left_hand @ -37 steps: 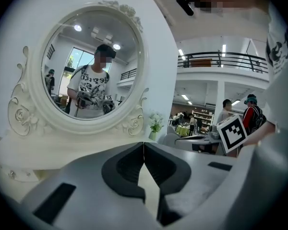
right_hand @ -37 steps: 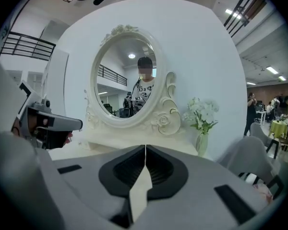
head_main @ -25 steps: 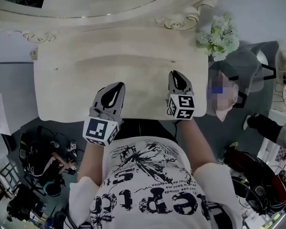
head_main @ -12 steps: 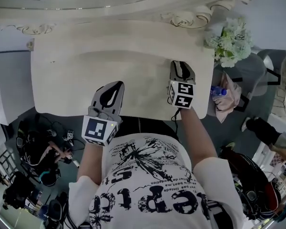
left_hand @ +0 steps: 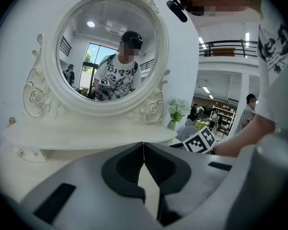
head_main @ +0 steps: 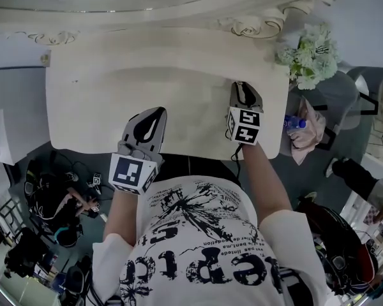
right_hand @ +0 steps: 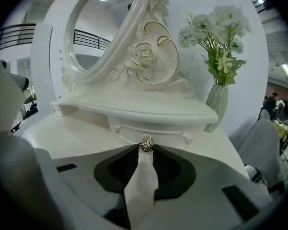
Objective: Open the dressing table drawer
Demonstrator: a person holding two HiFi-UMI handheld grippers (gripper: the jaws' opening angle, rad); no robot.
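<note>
The white dressing table [head_main: 115, 88] has a small drawer [right_hand: 156, 132] under its raised shelf, with a gold rose-shaped knob [right_hand: 145, 144]. My right gripper [right_hand: 145, 150] points at that drawer. Its jaws are closing, with the knob in the narrow gap at their tips, and I see no firm squeeze on it. From the head view the right gripper [head_main: 241, 88] lies over the table's right part. My left gripper [head_main: 154, 115] hovers at the front edge, left of centre. In its own view the left gripper [left_hand: 143, 145] is shut and holds nothing.
A pale green vase of white flowers [right_hand: 216, 104] stands at the table's right end, close to the drawer. An oval mirror [left_hand: 110, 51] in a carved frame rises behind the shelf. Cables and gear [head_main: 57, 203] lie on the floor at the left.
The right gripper has edged forward toward the shelf, then held still. The left gripper has stayed where it was. The head camera has shifted a little.
</note>
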